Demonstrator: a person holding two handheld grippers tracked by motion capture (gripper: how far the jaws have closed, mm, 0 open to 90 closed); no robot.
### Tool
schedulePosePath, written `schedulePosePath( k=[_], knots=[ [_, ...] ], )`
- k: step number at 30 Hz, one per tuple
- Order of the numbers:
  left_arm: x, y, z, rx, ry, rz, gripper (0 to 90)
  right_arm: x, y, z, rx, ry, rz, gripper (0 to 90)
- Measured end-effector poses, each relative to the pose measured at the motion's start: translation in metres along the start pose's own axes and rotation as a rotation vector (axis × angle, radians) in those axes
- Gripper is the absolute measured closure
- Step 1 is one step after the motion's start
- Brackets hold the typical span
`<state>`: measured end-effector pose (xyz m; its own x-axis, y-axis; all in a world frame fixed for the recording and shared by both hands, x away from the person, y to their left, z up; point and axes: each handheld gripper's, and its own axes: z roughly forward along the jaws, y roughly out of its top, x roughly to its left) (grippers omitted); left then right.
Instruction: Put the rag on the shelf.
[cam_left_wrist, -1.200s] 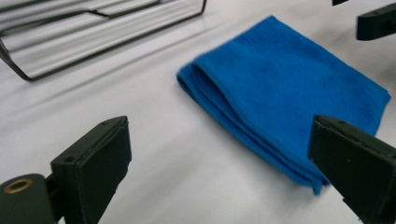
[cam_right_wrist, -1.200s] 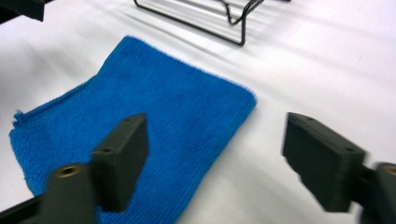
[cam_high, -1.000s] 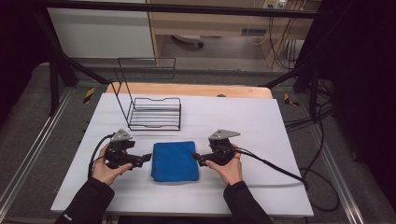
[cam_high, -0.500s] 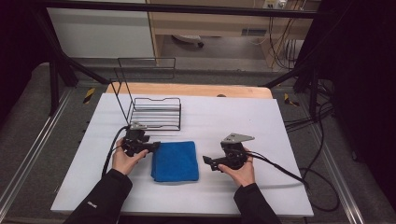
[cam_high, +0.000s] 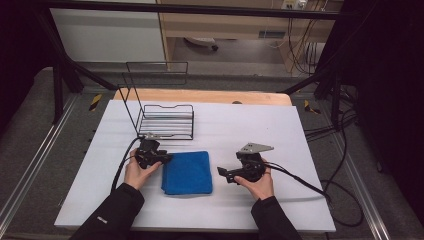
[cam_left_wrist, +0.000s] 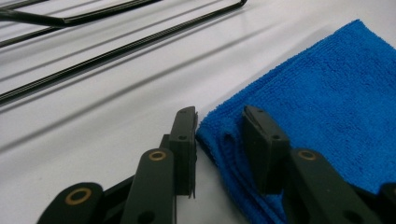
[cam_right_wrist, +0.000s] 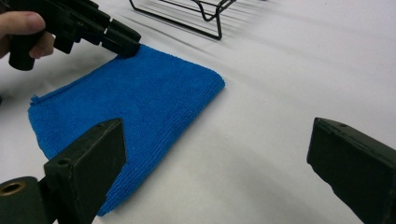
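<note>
The left gripper (cam_left_wrist: 219, 140) has just been closing its jaws over the near corner of the folded blue cloth (cam_left_wrist: 327, 107) — the corner sits between them. The right gripper (cam_right_wrist: 215, 163) stands wide apart, the cloth just beside it. Beyond lies the wire rack (cam_high: 167, 120).

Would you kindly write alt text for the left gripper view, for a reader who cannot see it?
The left tool straddles the corner of a folded blue cloth on a white table, its jaws having just been closing, with the cloth's edge between them. The wires of a black rack cross the table beyond.
</note>
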<state>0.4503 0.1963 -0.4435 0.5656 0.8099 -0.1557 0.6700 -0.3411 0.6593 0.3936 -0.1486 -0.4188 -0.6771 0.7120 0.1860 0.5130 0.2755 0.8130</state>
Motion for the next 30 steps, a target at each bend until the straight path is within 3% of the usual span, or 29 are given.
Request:
schedulePosePath(
  k=[5,10,22,25,30],
  knots=[
    [0.001,0.000,0.002,-0.011,-0.007,-0.004,69.6,-0.001,0.004,0.000,-0.004,0.002,-0.002,5.4],
    [0.000,0.000,0.003,-0.010,-0.031,-0.001,79.0,-0.001,0.008,0.008,-0.002,0.012,0.001,5.6],
    [-0.002,-0.001,0.002,-0.010,-0.031,0.020,83.2,0.005,0.034,0.037,-0.005,0.012,-0.016,2.1],
    [-0.002,-0.001,0.002,-0.012,-0.032,0.022,83.3,0.004,0.039,0.048,-0.017,0.025,0.014,4.2],
    [-0.002,-0.002,0.002,-0.013,-0.028,0.040,83.4,0.001,0.040,0.069,0.030,0.024,0.022,15.9]
  ],
)
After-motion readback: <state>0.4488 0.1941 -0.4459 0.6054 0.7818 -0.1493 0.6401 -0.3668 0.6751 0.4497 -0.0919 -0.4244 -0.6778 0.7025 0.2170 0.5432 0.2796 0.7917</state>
